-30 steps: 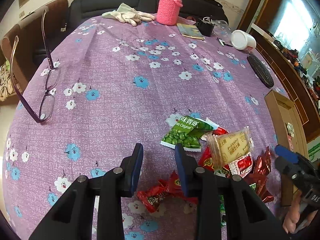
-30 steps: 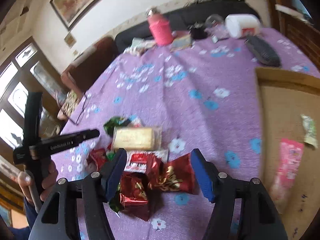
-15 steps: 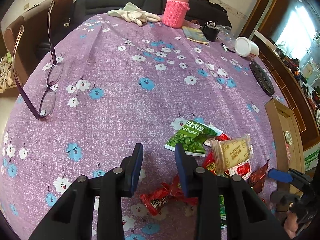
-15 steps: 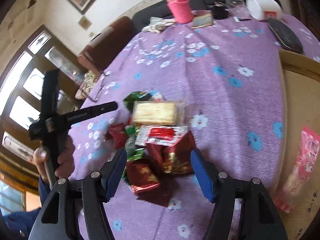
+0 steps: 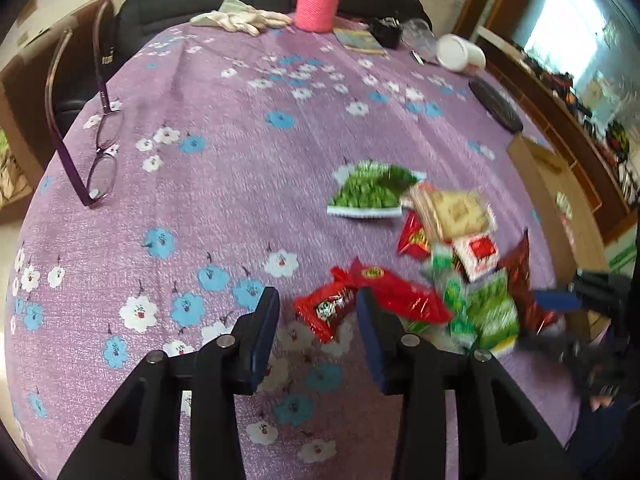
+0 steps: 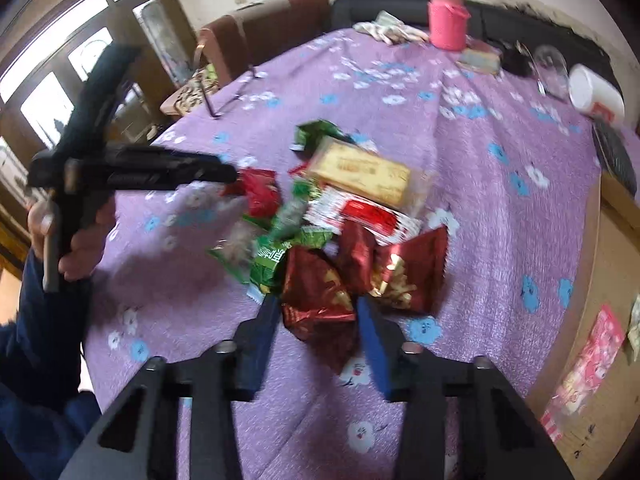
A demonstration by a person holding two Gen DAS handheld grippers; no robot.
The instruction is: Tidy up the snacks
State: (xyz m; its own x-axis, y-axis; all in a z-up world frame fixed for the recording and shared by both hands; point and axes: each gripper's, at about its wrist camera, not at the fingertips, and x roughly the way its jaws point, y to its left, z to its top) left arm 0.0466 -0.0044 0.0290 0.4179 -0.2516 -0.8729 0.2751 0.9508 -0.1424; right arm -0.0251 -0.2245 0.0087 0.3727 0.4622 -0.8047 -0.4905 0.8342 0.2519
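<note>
Worktop [image 5: 224, 184] under a purple flowered cloth, with a cardboard box [image 6: 612, 280] at its right edge already holding a pink packet [image 6: 592, 356]. The snack pile [image 6: 332, 216] lies near the box: a green pea bag [image 5: 366, 192], a clear-wrapped cracker pack [image 6: 362, 170], dark red foil pouches [image 6: 316, 296] and small red wrappers [image 5: 328, 308]. All look light, crinkly and slippery; each is best pinched at a flat sealed edge, and the crackers gently, being likely brittle. Right hand-held gripper [image 6: 318, 320]: jaws closing, a dark red foil pouch between them, pads not clearly pressing. Left hand-held gripper [image 5: 318, 320]: jaws opening, straddling a small red wrapper without gripping it. Spectacles [image 5: 96, 140] lie well apart.
</note>
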